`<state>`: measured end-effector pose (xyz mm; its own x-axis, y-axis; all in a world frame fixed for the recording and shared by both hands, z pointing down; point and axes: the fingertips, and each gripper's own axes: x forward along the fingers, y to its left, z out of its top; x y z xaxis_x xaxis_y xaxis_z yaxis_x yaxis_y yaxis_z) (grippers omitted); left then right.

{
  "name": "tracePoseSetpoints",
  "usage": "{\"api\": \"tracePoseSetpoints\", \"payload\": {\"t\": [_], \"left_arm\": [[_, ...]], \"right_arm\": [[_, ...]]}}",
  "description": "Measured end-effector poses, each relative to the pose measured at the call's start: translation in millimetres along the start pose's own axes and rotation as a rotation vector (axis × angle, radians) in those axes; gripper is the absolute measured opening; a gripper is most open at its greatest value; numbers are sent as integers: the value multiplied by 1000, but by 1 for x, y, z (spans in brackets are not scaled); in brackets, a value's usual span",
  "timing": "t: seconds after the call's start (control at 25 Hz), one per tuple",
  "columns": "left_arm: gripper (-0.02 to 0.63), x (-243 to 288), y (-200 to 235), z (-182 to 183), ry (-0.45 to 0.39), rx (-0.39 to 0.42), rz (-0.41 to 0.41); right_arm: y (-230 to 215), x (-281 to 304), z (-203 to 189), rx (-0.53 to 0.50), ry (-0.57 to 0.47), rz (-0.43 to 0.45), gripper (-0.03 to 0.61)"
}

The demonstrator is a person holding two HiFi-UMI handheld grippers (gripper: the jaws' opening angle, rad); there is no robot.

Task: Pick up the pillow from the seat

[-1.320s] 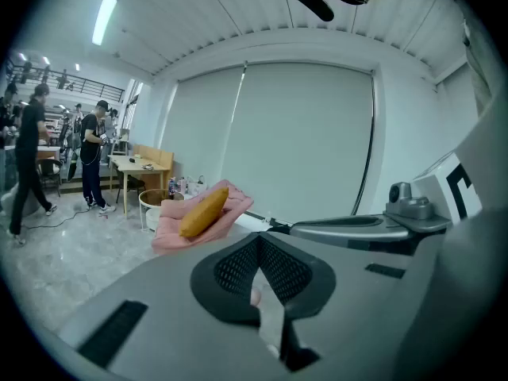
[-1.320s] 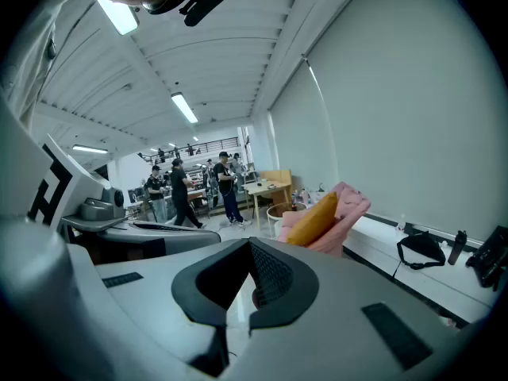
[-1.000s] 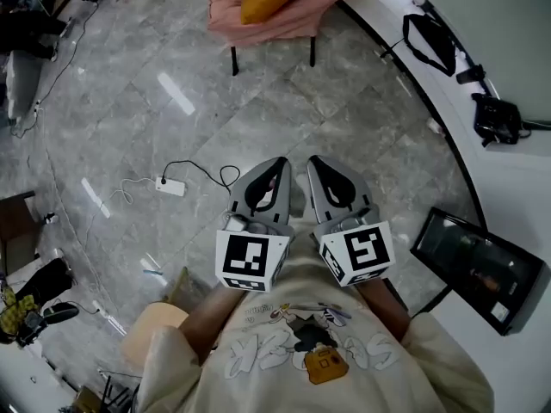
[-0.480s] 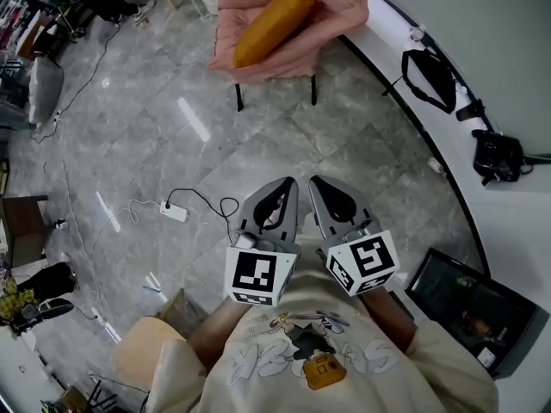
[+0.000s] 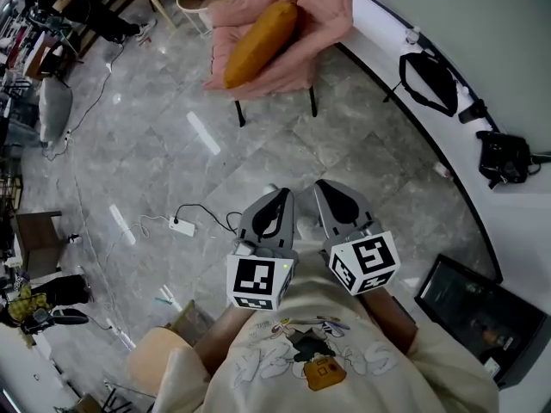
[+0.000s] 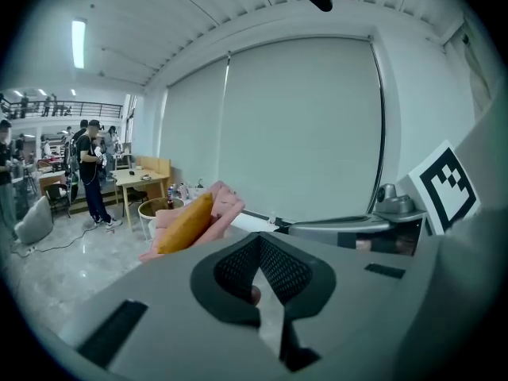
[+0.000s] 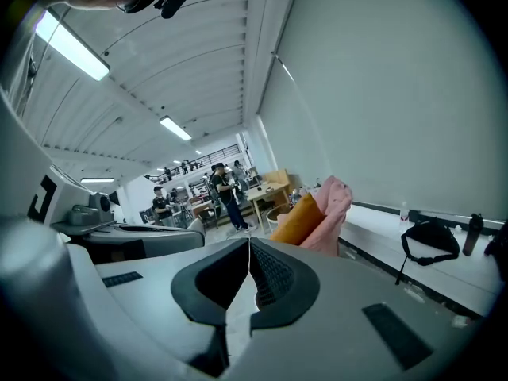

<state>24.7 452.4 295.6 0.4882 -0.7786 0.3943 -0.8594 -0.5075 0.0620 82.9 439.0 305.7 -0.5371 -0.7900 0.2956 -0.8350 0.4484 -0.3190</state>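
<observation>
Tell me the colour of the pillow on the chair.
Mustard orange. The pillow lies on a pink-draped chair; the head view shows it best.

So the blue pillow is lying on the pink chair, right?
Not quite. The pillow is orange, not blue. It is lying on the pink chair, as you say. The head view shows this best.

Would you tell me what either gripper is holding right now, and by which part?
Nothing: the left gripper and right gripper are shut and empty; the pillow lies on the seat.
</observation>
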Motion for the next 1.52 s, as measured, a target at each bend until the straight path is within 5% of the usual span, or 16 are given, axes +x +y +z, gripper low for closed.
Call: {"api": "tracePoseSetpoints", "payload": {"t": [0.24,0.64,1.2,1.52], "left_arm": [[4,39,10,15,0,12,-57],[3,122,88,55,-9,2,-123],[4,183,235,98,-43,-42,-153],[3,190,281,84,-13,-81,-181]], "right_arm": [[-31,20,4,33,8,-67,21],[-63,121,47,44,12,-130,21],[-56,269,93,49,40,-199,21],[-42,310,96,41,56,-228,23]]}}
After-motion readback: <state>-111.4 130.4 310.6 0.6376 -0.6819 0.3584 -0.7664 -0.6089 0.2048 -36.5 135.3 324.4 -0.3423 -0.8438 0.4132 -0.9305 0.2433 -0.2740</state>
